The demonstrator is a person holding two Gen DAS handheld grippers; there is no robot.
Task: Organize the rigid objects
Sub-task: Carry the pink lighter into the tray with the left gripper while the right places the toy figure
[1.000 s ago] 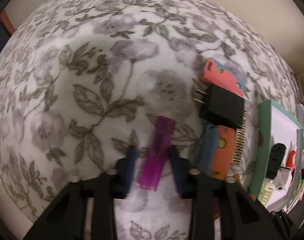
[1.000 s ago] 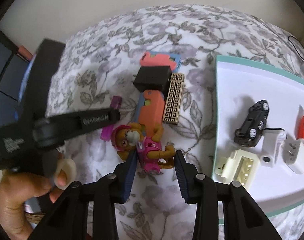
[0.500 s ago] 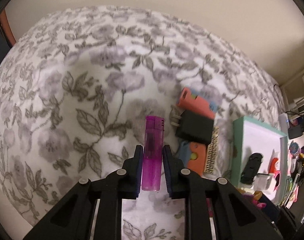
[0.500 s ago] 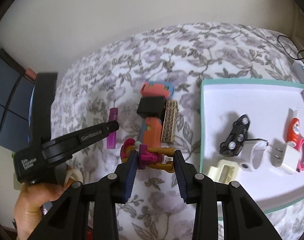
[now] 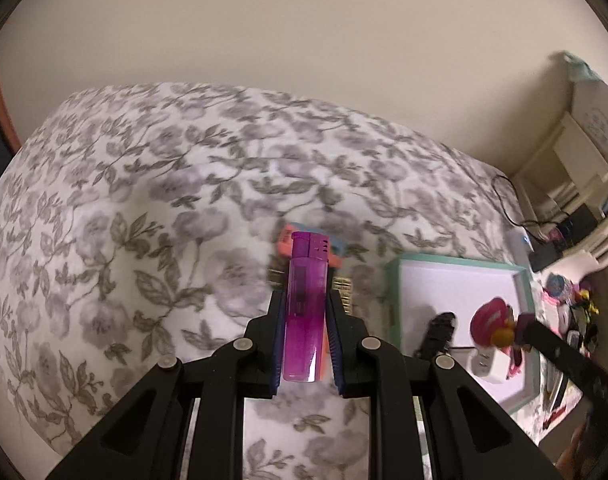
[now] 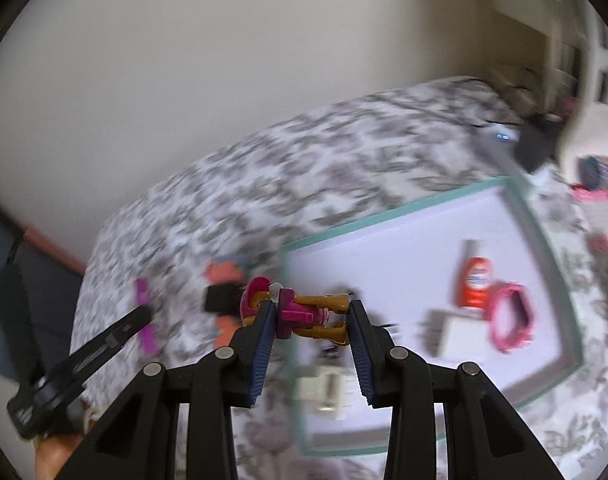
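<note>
Left claw (image 5: 305, 340) pinches the purple lighter (image 5: 305, 312), held above the floral bed (image 5: 144, 220). Right claw (image 6: 309, 340) pinches the toy figure (image 6: 300, 314) crosswise, at the left rim of the teal tray (image 6: 543, 240).

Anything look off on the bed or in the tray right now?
Nothing stands out. The left tongs hold the purple lighter, the right tongs hold the toy figure by the tray; both frames are motion-blurred.
</note>
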